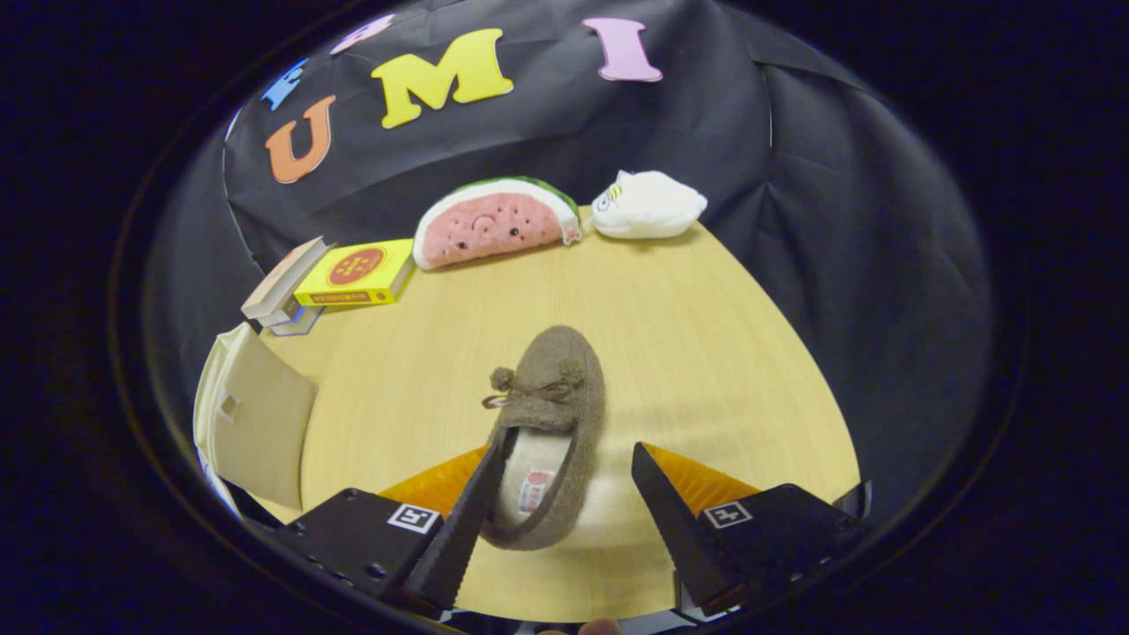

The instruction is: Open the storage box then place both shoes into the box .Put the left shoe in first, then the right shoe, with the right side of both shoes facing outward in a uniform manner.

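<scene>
A brown felt slipper [551, 401] with a bow and a pale lining lies between the fingers of my gripper [571, 445], its toe pointing away from me. The left fingertip [494, 459] is at the slipper's left rim. The right fingertip [648, 472] stands apart from the slipper's right side, so the gripper is open. The beige storage box [256, 423] stands at the table's left edge, left of the left finger. I cannot tell whether the box is open.
The round wooden table [706, 353] carries a yellow book [357, 273] and other stacked books [282, 287] at the back left. A watermelon plush [494, 220] and a white plush [648, 205] sit at the far edge.
</scene>
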Motion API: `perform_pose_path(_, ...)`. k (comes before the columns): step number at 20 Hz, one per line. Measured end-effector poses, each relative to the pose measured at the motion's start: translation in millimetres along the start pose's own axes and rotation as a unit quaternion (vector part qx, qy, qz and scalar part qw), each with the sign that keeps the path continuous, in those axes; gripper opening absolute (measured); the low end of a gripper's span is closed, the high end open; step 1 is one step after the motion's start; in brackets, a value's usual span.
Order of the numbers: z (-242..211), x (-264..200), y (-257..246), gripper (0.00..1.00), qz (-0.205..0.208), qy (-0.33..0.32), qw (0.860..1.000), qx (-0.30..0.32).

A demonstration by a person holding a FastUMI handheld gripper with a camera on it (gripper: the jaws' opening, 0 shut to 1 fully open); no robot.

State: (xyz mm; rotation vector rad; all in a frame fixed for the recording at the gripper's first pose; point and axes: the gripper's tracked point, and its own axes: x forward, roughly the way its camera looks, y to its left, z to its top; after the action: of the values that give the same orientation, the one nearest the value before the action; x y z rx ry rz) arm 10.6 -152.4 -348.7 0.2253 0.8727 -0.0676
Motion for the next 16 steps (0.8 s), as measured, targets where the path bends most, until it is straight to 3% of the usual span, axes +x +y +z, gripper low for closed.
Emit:
perform_pose_path(5, -6.5, 40.8, -5.0, 0.92, 0.01, 0.032, 0.999, 0.024)
perform_pose_path(9, -13.0, 54.1, -6.4, 0.52, 0.01, 0.06, 0.995, 0.077)
perform_pose_path(11, -16.5, 53.1, -10.3, 0.22, -0.009, 0.071, 0.994, 0.083)
perform_pose_path(13, -12.7, 51.0, -11.0, 0.0, -0.017, 0.076, 0.992, 0.1)
perform_pose_path(16, -14.9, 41.6, -1.9, 0.0, -0.01, 0.086, 0.985, 0.147)
